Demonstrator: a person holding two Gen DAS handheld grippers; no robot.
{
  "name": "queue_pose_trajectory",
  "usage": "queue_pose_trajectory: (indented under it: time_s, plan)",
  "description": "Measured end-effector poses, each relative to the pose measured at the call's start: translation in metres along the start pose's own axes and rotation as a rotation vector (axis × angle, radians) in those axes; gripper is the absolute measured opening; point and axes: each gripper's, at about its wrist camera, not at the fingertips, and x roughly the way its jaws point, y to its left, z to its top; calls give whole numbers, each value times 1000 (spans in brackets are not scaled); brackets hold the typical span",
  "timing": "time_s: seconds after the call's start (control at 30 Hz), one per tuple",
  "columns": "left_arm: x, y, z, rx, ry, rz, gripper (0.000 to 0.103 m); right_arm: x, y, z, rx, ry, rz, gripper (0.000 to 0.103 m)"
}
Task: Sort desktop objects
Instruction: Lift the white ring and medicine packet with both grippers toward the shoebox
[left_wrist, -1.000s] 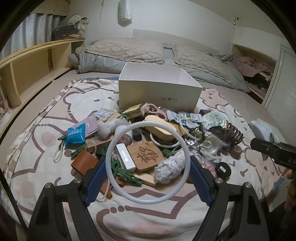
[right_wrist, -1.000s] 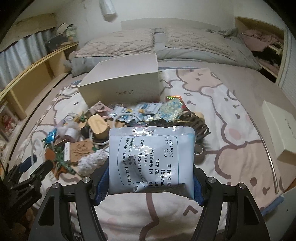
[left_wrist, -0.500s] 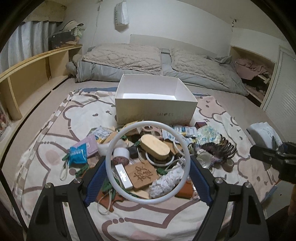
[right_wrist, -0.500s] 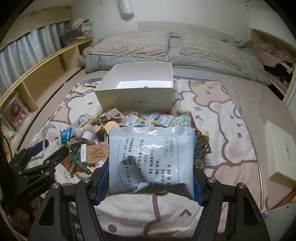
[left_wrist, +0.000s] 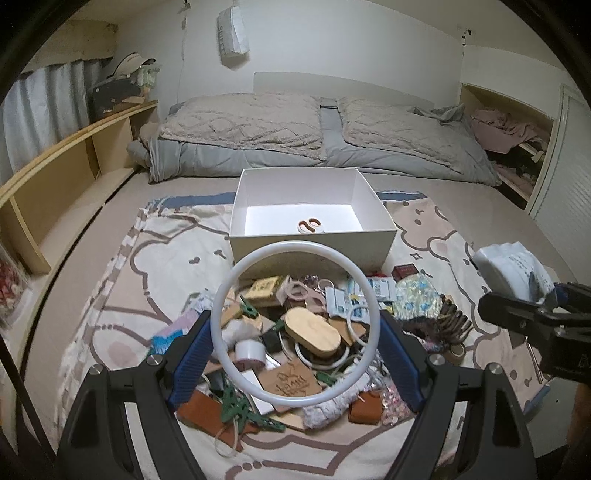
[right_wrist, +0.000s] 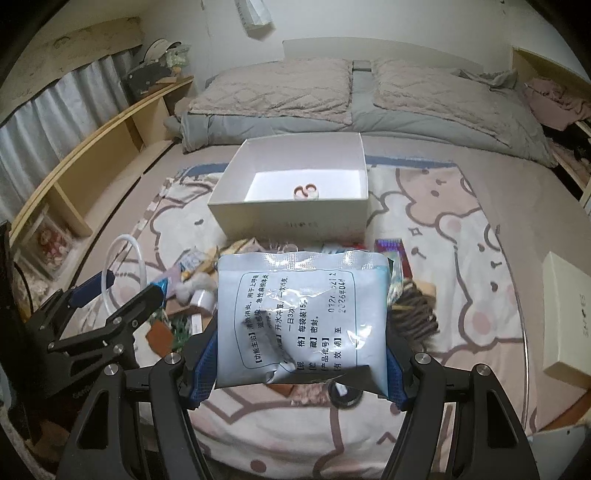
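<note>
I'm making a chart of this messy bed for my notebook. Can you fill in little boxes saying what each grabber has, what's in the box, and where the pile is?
left gripper: fingers clamped on a white plastic ring, held upright
right gripper: fingers clamped on a pale blue foil packet with printed text
white cardboard box: open, on the patterned blanket
inside box: one small pink-and-white looped item
pile of small objects: on the blanket, in front of the box
beyond box: grey duvet

Black claw (left_wrist: 295, 354), blue pads (left_wrist: 192, 354), silver screws.
</note>
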Motion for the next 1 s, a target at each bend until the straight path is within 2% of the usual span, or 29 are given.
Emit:
queue_pose_trajectory:
  time_s: [0.37,0.73,1.0]
  plan:
    - [13,3,47,13,7,21,85,14,-7,31,26,-8,-7,72]
    - [48,11,69,-4,56,8,85,40,-18,56,36,3,-32,72]
    - [79,23,94,-19,54,4,85,66,-21,80,31,3,-30,72]
